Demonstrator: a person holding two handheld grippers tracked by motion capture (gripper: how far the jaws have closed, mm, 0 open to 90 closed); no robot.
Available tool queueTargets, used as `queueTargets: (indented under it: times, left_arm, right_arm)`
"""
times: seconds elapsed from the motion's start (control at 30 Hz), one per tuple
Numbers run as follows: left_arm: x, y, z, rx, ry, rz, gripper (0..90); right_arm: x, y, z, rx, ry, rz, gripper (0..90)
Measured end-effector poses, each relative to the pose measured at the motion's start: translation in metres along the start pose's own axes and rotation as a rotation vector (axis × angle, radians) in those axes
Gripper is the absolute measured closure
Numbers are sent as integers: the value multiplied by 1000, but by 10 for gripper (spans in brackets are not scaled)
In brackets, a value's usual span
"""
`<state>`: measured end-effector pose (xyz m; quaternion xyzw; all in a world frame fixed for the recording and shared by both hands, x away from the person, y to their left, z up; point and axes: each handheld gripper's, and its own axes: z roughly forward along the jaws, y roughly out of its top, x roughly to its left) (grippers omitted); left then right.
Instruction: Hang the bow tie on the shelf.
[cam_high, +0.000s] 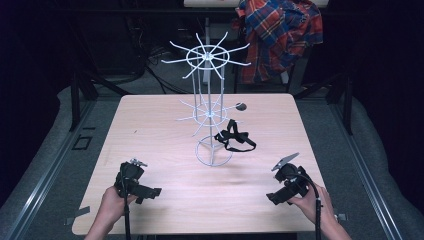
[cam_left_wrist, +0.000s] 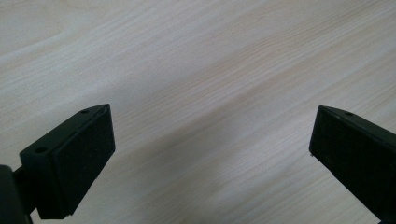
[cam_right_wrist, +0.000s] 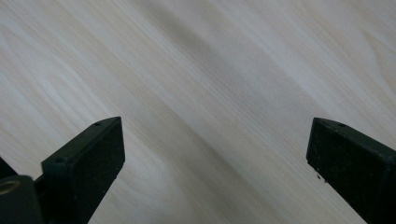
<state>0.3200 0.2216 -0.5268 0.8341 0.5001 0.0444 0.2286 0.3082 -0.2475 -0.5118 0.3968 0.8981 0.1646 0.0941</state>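
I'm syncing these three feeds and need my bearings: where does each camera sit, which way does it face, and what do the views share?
High view: fixed above the person's side, facing forward and down on the table, wire rack and black strap; both hands, left gripper and right gripper enter from below.
Left gripper view: rides the left gripper, looking down at bare tabletop between its open jaws.
Right gripper view: rides the right gripper, same downward look, jaws open.
Shared: all three show the pale wood tabletop.
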Motion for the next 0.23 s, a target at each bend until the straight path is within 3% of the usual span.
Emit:
queueTargets:
  times: [0.23]
  left_arm:
    - [0,1,1,3,-1,2,4]
  right_arm:
    - [1,1,8,49,-28,-35,27]
